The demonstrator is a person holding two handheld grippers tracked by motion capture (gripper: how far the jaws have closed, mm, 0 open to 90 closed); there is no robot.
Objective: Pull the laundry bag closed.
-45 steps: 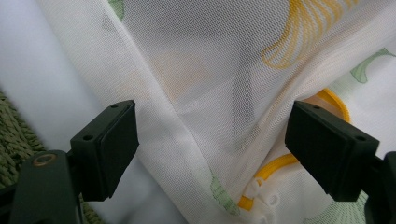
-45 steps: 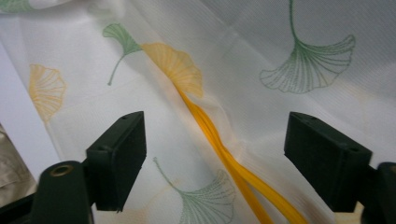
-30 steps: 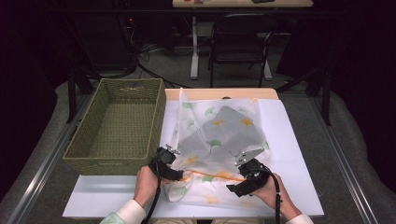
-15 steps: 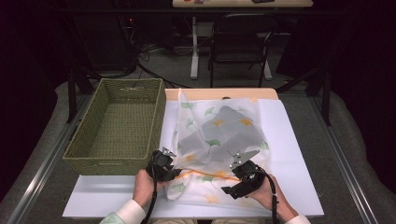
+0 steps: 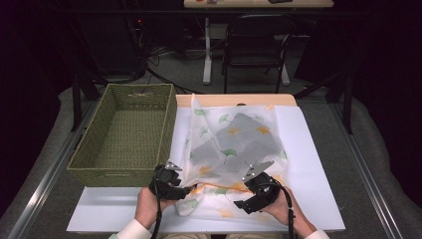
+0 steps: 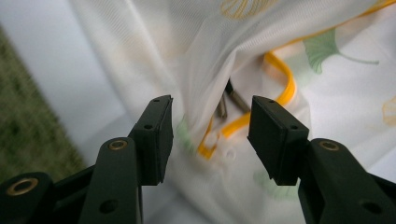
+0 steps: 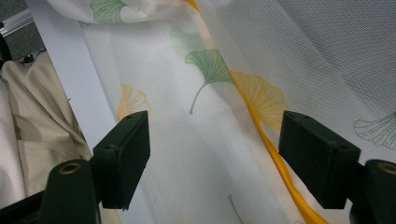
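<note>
The counter [image 5: 308, 164], covered by a white sheet, carries two large items: an empty green woven basket [image 5: 127, 134] on the person's left and, just beside it at centre, a sheer white mesh laundry bag [image 5: 234, 149] printed with green and orange ginkgo leaves. A dark grey garment [image 5: 239, 142] lies inside the bag, visible through the mesh.

The bag lies flat, its near edge — trimmed with an orange zipper [image 6: 285, 86] — facing the person. In the left gripper view the edge is bunched and raised, and the zipper line curves in a loop; two small metal pulls [image 6: 231, 100] hang beside it. Whether the zipper is open or fastened cannot be told.

Left claw [image 5: 186, 190]: its jaws have just been opening and now stand spread, with a fold of mesh between the pads [image 6: 161, 140] but not pressed by them. Right claw [image 5: 246, 204]: spread wide above the mesh, the zipper line running between the pads, nothing pinched.

Status, as a judgement: the garment is already inside the bag; no grip is currently established on the bag. Remaining work appears to be securing the near edge and, probably, transferring the bag to the basket, which holds nothing yet.
</note>
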